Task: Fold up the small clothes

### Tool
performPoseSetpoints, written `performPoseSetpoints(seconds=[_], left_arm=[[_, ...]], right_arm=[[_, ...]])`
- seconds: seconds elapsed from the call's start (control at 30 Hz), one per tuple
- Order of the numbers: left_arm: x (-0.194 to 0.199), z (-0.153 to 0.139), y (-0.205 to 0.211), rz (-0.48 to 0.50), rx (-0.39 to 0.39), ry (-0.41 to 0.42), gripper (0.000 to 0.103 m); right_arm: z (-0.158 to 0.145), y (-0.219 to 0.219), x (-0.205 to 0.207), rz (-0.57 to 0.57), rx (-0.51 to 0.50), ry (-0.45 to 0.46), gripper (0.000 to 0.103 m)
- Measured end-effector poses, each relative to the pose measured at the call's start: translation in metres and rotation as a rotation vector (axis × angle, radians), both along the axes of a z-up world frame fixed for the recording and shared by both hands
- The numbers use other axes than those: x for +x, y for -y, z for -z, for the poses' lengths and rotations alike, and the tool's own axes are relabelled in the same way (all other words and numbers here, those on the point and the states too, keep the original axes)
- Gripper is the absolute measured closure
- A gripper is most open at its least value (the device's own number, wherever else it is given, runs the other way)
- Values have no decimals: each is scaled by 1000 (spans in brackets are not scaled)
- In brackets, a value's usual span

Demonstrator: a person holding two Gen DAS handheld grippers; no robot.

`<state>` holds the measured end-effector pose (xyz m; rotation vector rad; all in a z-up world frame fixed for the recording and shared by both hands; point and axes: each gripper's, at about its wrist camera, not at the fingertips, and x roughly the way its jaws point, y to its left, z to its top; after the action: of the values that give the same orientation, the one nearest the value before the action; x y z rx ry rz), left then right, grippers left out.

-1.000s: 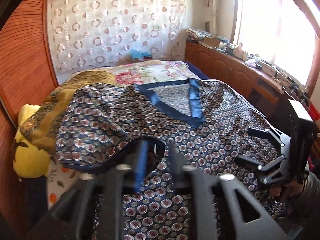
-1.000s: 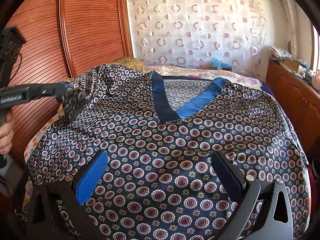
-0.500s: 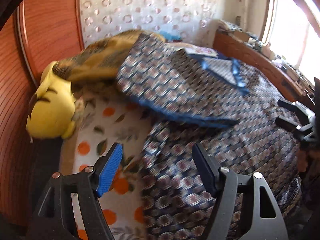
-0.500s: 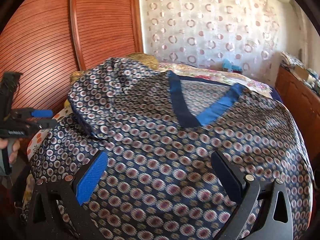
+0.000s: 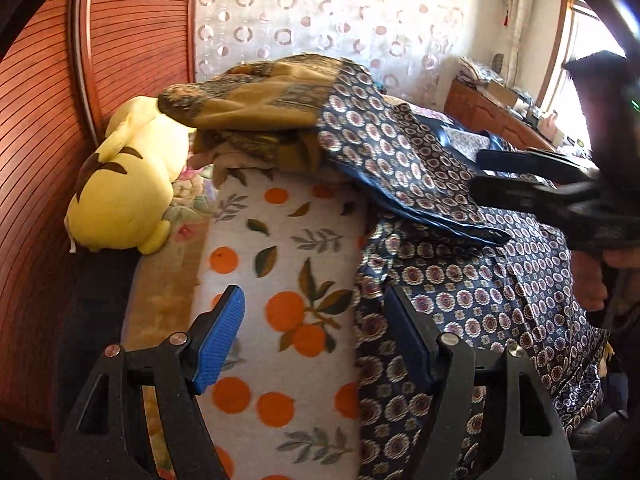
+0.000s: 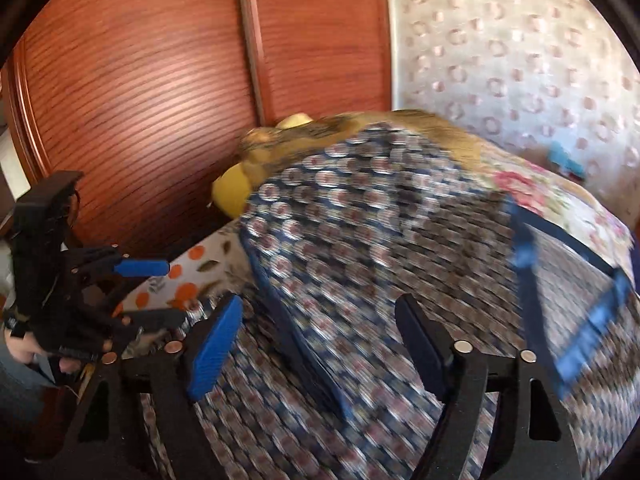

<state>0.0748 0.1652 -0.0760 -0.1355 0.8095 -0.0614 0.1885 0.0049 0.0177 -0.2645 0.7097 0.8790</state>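
A navy shirt with a small round pattern and blue neck trim (image 5: 460, 280) lies spread on the bed; its left sleeve (image 5: 400, 160) is folded over onto the body. It also shows, blurred, in the right wrist view (image 6: 380, 248). My left gripper (image 5: 316, 332) is open and empty, low over the bed's left edge, its right finger at the shirt's side hem. My right gripper (image 6: 320, 340) is open and empty over the shirt's lower left part. The right gripper shows in the left wrist view (image 5: 532, 180), and the left gripper shows in the right wrist view (image 6: 152, 292).
The orange-print blanket (image 5: 280, 280) covers the bed. A yellow plush toy (image 5: 124, 184) and a brown-gold cloth (image 5: 256, 100) lie at the bed's far left by the wooden wardrobe (image 6: 160, 80). A wooden sideboard (image 5: 500, 120) stands at the right under the window.
My left gripper let go of the sleeve, opened, and moved left and down to the bed's edge. The sleeve now lies folded over. My right gripper swung left, still open.
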Motion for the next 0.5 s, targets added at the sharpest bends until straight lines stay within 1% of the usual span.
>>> performPoseSetpoints(seconds=[0.13, 0.23, 0.27, 0.33, 0.37, 0.4, 0.43, 0.47, 0.5], left_arm=[[-5, 0, -12, -22, -5, 5, 30], [-6, 3, -17, -35, -14, 2, 30], [-6, 4, -18, -36, -17, 1, 30], [-7, 7, -17, -36, -22, -2, 30], [-7, 8, -16, -34, -22, -1, 30], [-6, 9, -16, -33, -23, -2, 30], [-6, 10, -15, -32, -25, -4, 30], [-5, 11, -13, -29, -29, -6, 30], [-5, 11, -12, -25, -30, -6, 30]], right_arm=[[9, -43, 13, -39, -52, 5, 30], [17, -68, 16, -63, -98, 18, 33], [21, -75, 17, -68, -119, 23, 37], [30, -88, 21, -68, -179, 35, 46], [34, -93, 22, -68, -207, 51, 56], [37, -98, 23, -69, -228, 65, 72], [39, -101, 25, -67, -249, 83, 78], [39, -101, 27, -59, -254, 99, 92], [37, -100, 29, -50, -242, 108, 94]])
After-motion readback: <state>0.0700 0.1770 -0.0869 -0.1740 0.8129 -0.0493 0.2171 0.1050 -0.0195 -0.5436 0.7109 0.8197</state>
